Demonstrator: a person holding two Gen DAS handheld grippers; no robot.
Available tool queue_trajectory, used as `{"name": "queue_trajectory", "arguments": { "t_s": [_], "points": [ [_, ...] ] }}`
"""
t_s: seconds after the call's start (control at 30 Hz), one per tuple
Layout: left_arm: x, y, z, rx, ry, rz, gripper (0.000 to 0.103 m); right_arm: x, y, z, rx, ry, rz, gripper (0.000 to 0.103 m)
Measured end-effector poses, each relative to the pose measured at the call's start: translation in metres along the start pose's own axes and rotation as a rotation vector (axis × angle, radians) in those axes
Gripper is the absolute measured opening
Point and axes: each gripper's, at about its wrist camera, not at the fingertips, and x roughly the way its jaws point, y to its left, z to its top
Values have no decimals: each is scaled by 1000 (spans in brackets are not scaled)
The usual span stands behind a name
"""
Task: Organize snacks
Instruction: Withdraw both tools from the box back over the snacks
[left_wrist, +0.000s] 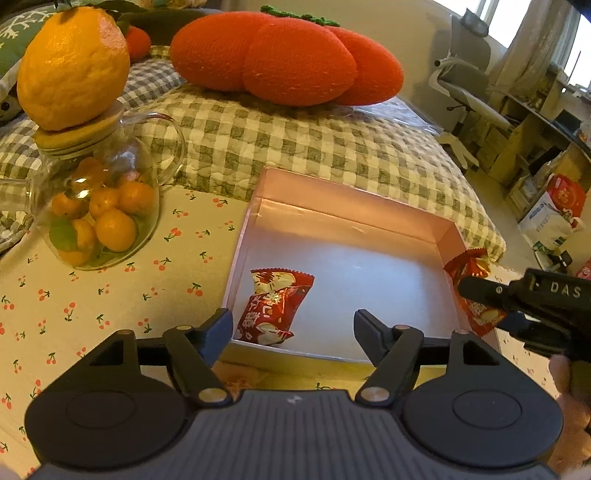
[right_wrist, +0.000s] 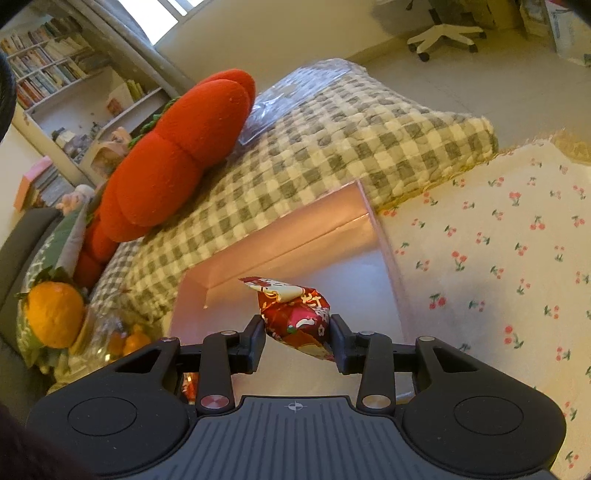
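A shallow pink box (left_wrist: 354, 194) lies open on the cherry-print cloth. One red snack packet (left_wrist: 275, 304) rests in its near left corner. My left gripper (left_wrist: 293, 328) hangs open over the box's near edge, fingers apart and touching nothing, with that packet just ahead of the left finger. My right gripper (right_wrist: 298, 326) is shut on a second red snack packet (right_wrist: 299, 317) and holds it above the pink box (right_wrist: 295, 236). In the left wrist view that right gripper (left_wrist: 484, 304) reaches in from the right, its packet (left_wrist: 469, 264) at the box's right wall.
A glass jar of small oranges (left_wrist: 99, 218) with a big citrus (left_wrist: 74, 66) on its lid stands left of the box. Behind lie a checked quilt (left_wrist: 295, 147) and a plush orange cushion (left_wrist: 288, 59). Cherry-print cloth (right_wrist: 498, 258) spreads right of the box.
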Motion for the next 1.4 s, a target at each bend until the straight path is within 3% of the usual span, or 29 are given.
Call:
{"name": "queue_trajectory", "arguments": {
  "t_s": [0.07,0.13,0.8,1.23,1.4],
  "points": [
    [0,-1,0,6,1,-1,73,-2,1,1,-1,9,-4,60],
    [-2,-2,-2,8,1,3,74,-8,2,0,-9,-4,-8,65],
    [-55,0,-33,40,46,-4,98,-79,9,-28,-42,8,-51,83],
    [-75,11,-74,108,81,25,102,-96,-4,-77,-109,76,-122,87],
    [-75,10,-88,193,136,-7,101,-90,-23,-86,-31,185,-149,87]
  ]
}}
